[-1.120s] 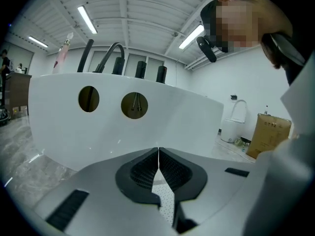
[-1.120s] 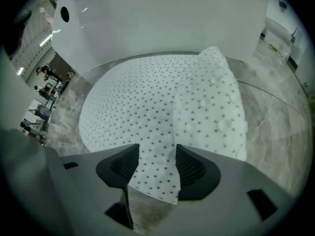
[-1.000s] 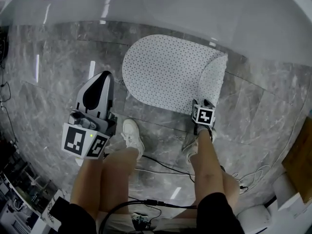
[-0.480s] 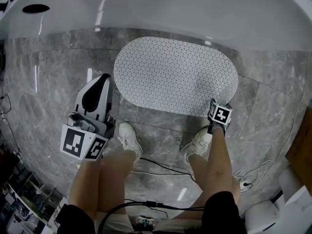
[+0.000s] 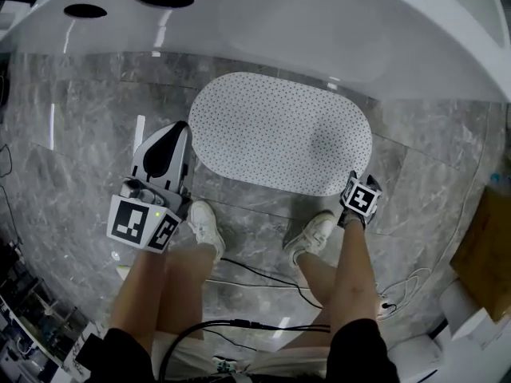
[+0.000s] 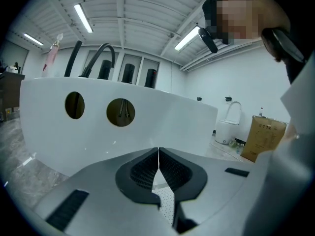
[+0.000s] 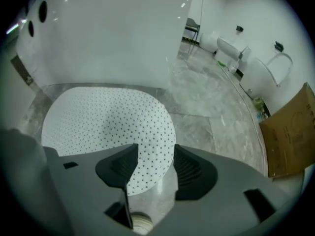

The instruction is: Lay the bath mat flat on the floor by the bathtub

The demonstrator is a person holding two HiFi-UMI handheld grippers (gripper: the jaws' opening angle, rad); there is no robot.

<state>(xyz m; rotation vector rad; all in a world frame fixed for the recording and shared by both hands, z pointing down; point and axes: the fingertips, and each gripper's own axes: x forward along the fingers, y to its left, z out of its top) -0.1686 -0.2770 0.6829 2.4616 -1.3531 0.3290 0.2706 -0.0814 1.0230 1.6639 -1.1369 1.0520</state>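
a second back the right end of the bath mat (image 5: pixel 279 134) was flopped over on itself with my right gripper (image 7: pixel 155 154) down at that corner. by now the flap was down and the whole oval lay flat on the marble floor (image 5: pixel 72 142), right alongside the bathtub (image 5: pixel 335 22). my right jaws had just been opening and stood wide with nothing pinched, my left gripper (image 6: pixel 158 154) sat pressed together on nothing off the mat's left end, so it looked basically done to me.
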